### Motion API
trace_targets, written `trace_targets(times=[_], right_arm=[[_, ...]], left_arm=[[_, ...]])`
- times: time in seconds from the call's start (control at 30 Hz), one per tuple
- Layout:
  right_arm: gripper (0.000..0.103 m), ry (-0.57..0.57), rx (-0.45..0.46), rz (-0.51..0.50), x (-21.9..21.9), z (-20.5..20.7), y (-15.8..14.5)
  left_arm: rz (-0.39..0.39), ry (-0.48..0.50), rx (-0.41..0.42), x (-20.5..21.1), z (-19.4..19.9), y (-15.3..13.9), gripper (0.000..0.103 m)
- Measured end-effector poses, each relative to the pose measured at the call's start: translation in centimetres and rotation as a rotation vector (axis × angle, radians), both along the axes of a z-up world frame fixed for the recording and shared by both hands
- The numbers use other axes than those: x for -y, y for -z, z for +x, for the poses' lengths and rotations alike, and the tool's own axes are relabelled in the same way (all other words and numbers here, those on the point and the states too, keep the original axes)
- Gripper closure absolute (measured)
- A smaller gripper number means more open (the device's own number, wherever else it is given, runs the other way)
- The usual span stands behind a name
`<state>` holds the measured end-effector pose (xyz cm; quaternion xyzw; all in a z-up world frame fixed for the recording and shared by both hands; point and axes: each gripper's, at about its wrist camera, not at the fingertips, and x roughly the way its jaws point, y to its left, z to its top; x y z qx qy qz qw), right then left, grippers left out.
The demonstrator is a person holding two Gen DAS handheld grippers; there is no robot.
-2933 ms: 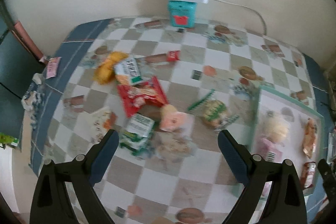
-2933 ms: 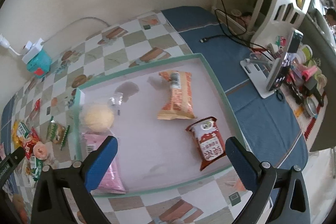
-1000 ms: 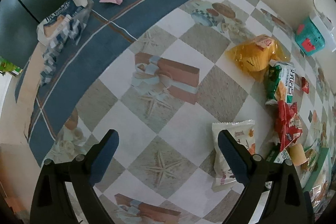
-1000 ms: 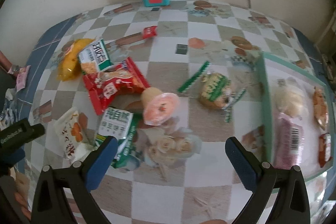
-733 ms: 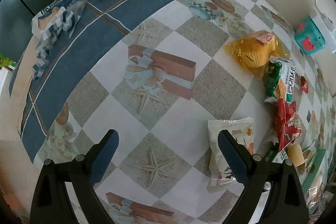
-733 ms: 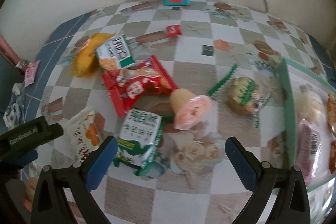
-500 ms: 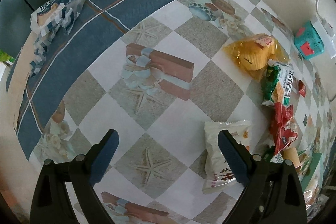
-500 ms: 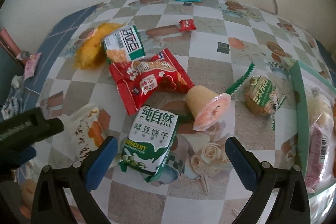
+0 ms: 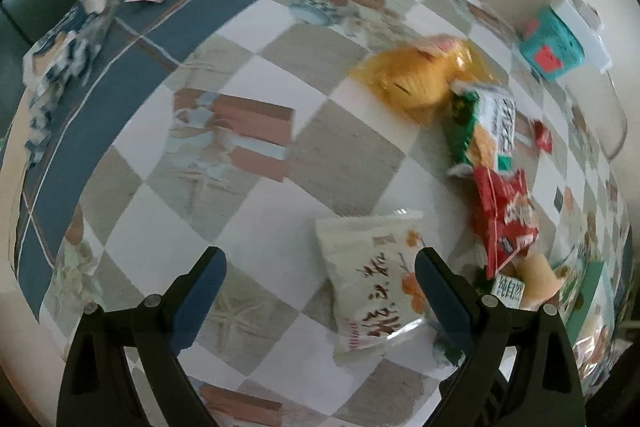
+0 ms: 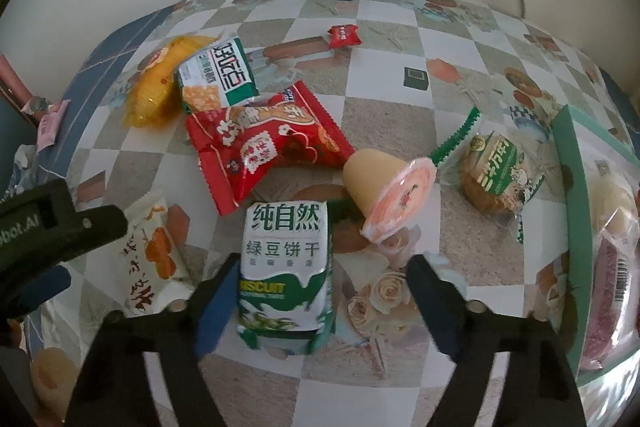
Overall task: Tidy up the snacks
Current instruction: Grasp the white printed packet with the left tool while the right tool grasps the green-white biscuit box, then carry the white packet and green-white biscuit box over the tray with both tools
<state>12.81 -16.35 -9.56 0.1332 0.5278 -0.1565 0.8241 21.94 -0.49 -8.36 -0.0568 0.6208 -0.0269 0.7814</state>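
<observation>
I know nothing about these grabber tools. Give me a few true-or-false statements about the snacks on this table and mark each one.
1. Both grippers are open. True: the left gripper and right gripper grip nothing.
2. The green-and-white biscuit packet lies between the right gripper's fingers. True.
3. The red snack bag is inside the green-rimmed tray. False: it lies on the checked tablecloth.
4. The peach jelly cup stands upright. False: it lies on its side.
</observation>
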Motion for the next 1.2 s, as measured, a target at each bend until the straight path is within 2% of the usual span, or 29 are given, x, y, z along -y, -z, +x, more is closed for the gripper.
trace_targets(times=[0.07, 0.13, 0.33, 0.63, 0.7, 0.73, 0.8, 0.83, 0.87, 1.07, 1.1, 1.2], right_arm=[[0.033, 0.003, 0.003, 0.013, 0.2, -0.1, 0.0], [0.044, 0.003, 0.007, 0.008, 0.3, -0.1, -0.1], [0.058, -0.001, 0.013, 0.019, 0.4, -0.3, -0.3], [0.058, -0.004, 0.007, 0.024, 0.4, -0.3, -0.3], [0.058, -0.004, 0.006, 0.025, 0.5, -0.3, -0.3], [0.058, -0.003, 0.006, 0.026, 0.5, -0.3, -0.3], [0.058, -0.003, 0.005, 0.026, 0.4, -0.3, -0.3], [0.058, -0.004, 0.004, 0.026, 0.4, -0.3, -0.3], [0.058, -0.005, 0.004, 0.026, 0.4, -0.3, -0.3], [0.059, -0.013, 0.009, 0.036, 0.2, -0.5, -0.3], [0.060, -0.015, 0.010, 0.038, 0.2, -0.5, -0.4], [0.060, -0.024, 0.016, 0.040, -0.1, -0.6, -0.6]], left_arm=[[-0.001, 0.024, -0.004, 0.7, -0.1, 0.2, 0.008], [0.010, 0.042, -0.008, 1.2, -0.2, 0.5, 0.008], [0.037, 0.082, -0.005, 2.6, -0.8, 0.7, 0.008], [0.074, 0.122, 0.003, 5.4, -0.7, 1.3, 0.010], [0.091, 0.125, 0.004, 5.7, -0.6, 1.6, 0.016], [0.100, 0.125, 0.004, 5.7, -0.8, 1.8, 0.024], [0.097, 0.124, 0.000, 5.8, -1.0, 2.2, 0.027], [0.092, 0.126, -0.001, 5.8, -1.0, 2.3, 0.031], [0.079, 0.127, -0.001, 5.8, -1.1, 2.3, 0.041], [0.058, 0.118, 0.000, 5.4, -1.1, 2.1, 0.045], [0.049, 0.115, 0.002, 5.3, -1.2, 1.9, 0.051], [0.049, 0.114, 0.009, 4.7, -1.3, 1.3, 0.050]])
